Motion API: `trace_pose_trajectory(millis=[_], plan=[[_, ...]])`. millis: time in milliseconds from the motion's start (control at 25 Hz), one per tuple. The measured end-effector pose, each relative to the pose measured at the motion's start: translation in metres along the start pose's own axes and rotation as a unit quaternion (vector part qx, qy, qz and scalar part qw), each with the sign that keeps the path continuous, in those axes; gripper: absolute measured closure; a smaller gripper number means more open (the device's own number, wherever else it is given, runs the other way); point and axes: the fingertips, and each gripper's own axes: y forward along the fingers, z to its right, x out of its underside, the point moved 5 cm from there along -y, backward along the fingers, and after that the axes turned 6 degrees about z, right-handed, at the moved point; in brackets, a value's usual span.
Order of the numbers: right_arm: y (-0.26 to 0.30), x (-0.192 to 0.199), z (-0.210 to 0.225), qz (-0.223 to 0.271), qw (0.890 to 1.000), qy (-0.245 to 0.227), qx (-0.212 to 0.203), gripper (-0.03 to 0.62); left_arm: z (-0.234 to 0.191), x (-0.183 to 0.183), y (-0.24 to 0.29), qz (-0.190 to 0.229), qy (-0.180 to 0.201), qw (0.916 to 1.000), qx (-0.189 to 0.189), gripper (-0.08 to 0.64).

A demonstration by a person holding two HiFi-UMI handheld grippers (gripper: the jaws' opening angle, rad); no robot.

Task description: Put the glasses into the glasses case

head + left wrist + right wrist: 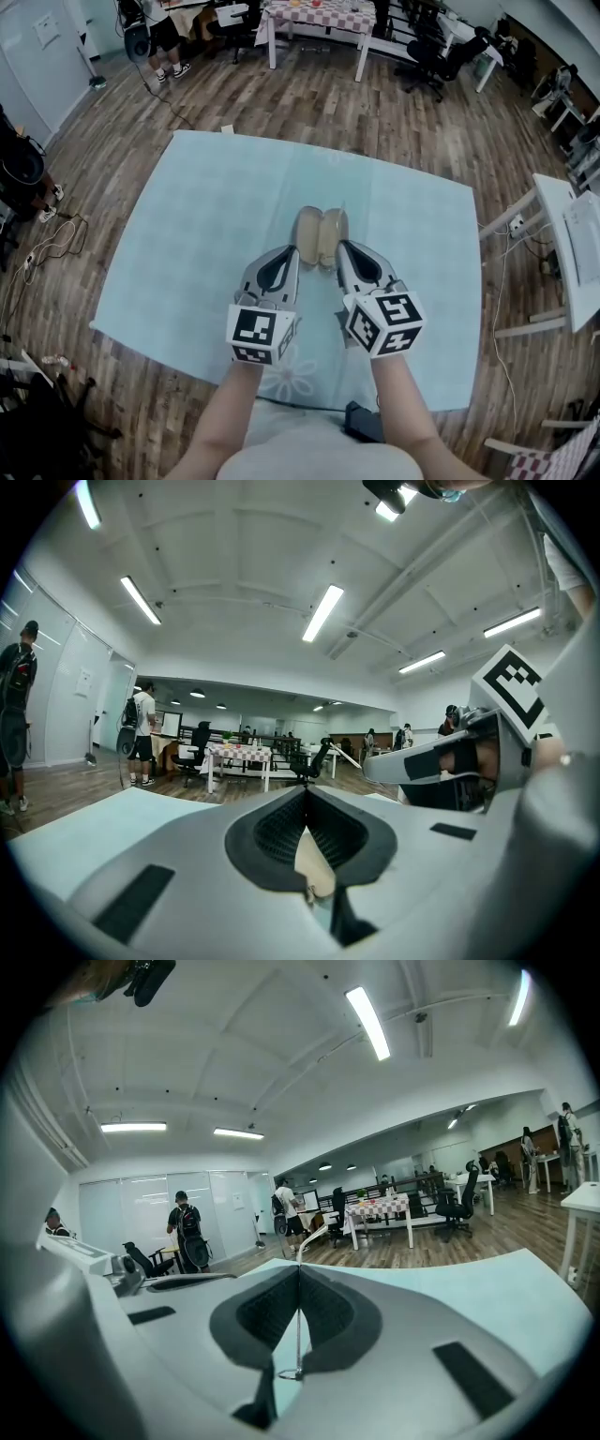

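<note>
Seen from above: one table (187, 234) under a pale blue cloth, on wood flooring. Beyond it at 12 o'clock, one checked-cloth table (314, 14) and several office chairs (422, 56). Over the near edge, two grippers, each topped by one marker cube (260, 335). Left gripper (293, 250) at 7 o'clock of the case, fingers pressed together at the tips, beige showing through the slit behind them; impossible to tell whether touching it. Right gripper (341, 245) at 5 o'clock, fingers likewise clamped tight on nothing, only blue cloth in the slit. Just ahead of both, near the table's middle, one beige glasses case (321, 234), presenting two oval halves side by side. Runs lengthwise along the 12-to-6 line, each half pointing straight away from the person, the join between them on that same line. Glasses themselves not made out.
</note>
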Motion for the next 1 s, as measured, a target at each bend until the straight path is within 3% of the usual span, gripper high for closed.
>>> trace_pose_trajectory(millis=[280,1000], plan=[[0.035,0.010,0.011,-0.007,0.999,0.011,0.034,0.583,-0.012,0.007,0.016,-0.009,-0.001,0.9994,0.035,0.551],[0.120,0.046,0.043,-0.044,0.997,0.046,0.048,0.583,-0.034,0.057,0.033,-0.067,-0.015,0.9968,0.041,0.551]])
